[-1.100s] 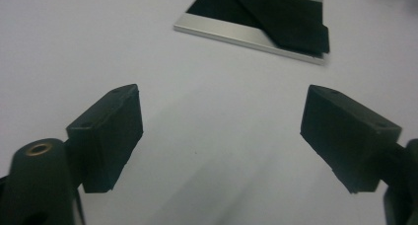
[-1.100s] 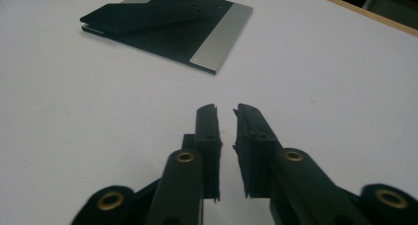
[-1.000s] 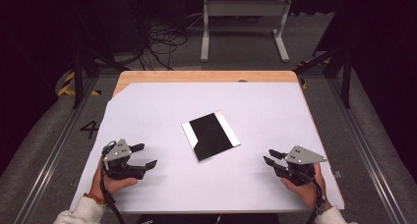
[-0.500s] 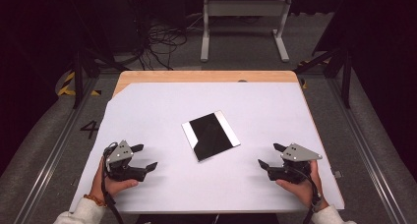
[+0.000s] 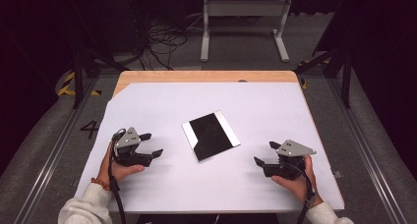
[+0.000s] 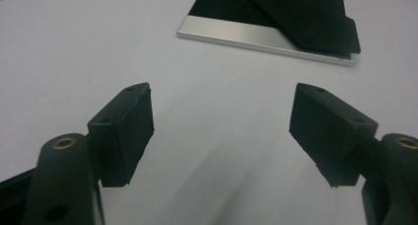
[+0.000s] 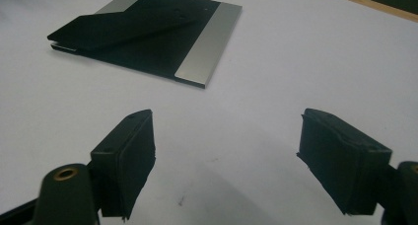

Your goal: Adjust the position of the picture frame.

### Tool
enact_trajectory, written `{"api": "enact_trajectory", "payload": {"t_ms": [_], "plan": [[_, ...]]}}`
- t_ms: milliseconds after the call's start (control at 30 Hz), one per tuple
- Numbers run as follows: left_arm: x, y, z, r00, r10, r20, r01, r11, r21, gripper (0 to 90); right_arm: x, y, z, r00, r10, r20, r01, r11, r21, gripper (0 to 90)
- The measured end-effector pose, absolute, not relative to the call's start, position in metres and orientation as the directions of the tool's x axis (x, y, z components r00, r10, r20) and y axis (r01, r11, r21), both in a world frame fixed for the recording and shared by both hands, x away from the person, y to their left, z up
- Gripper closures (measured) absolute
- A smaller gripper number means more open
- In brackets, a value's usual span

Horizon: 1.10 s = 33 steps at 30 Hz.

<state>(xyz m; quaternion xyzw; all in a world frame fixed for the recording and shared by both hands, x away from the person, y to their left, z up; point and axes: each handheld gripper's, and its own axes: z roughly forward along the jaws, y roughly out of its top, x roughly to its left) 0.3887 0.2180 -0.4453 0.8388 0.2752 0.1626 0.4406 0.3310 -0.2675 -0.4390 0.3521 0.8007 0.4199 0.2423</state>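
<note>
Bright, even overhead light on the white table (image 5: 162,106), dark surroundings, soft close-up claw views.

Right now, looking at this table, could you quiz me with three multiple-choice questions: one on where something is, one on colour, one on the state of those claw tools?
1. Where does the flat plate lie?
A. between the two grippers, near the table's middle
B. at the far wooden edge
C. in the left gripper

2. What colours does the plate show?
A. red and white
B. black with silver strips
C. all green

3. How do the left gripper and right gripper stand?
A. both shut on the plate
B. one open, one shut on the plate
C. both open, holding nothing

Answers:
1. A, the high view shows it on the white sheet between the two hands.
2. B, both gripper views show a black face with silver edges.
3. C, each gripper view shows wide jaws with only bare sheet between them.
</note>
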Motion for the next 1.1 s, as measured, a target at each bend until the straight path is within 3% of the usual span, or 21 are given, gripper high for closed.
{"api": "enact_trajectory", "payload": {"t_ms": [200, 300, 467, 667, 733, 800, 900, 1000, 1100], "plan": [[0.405, 0.213, -0.444, 0.806, 0.591, 0.018, 0.315, -0.455, 0.833, 28.2, 0.340, -0.261, -0.437, -0.629, 0.773, -0.083, 0.361, 0.385, 0.849, 24.0], [0.412, 0.204, -0.446, 0.815, 0.577, 0.052, 0.305, -0.504, 0.808, 38.2, 0.346, -0.255, -0.437, -0.627, 0.775, -0.074, 0.365, 0.376, 0.852, 26.2], [0.424, 0.198, -0.446, 0.828, 0.561, 0.020, 0.324, -0.506, 0.799, 53.9, 0.352, -0.251, -0.438, -0.624, 0.779, -0.062, 0.371, 0.365, 0.854, 29.7], [0.437, 0.192, -0.446, 0.828, 0.560, 0.016, 0.340, -0.524, 0.781, 70.3, 0.360, -0.245, -0.442, -0.643, 0.764, -0.055, 0.384, 0.384, 0.840, 48.2], [0.439, 0.191, -0.447, 0.826, 0.563, 0.016, 0.344, -0.526, 0.778, 77.0, 0.362, -0.244, -0.442, -0.650, 0.759, -0.041, 0.387, 0.377, 0.842, 61.7], [0.443, 0.188, -0.448, 0.826, 0.563, 0.018, 0.350, -0.539, 0.766, 80.8, 0.364, -0.243, -0.442, -0.657, 0.753, -0.029, 0.393, 0.376, 0.839, 69.5], [0.446, 0.185, -0.448, 0.826, 0.564, 0.017, 0.350, -0.535, 0.769, 87.4, 0.366, -0.241, -0.442, -0.664, 0.747, -0.027, 0.395, 0.381, 0.836, 75.3], [0.453, 0.181, -0.447, 0.830, 0.557, 0.024, 0.350, -0.553, 0.756, 89.4, 0.369, -0.230, -0.447, -0.693, 0.721, -0.030, 0.395, 0.415, 0.820, 86.3], [0.459, 0.177, -0.446, 0.828, 0.560, 0.035, 0.345, -0.558, 0.755, 89.7, 0.370, -0.226, -0.448, -0.701, 0.713, -0.034, 0.393, 0.426, 0.815, 89.4]]}}
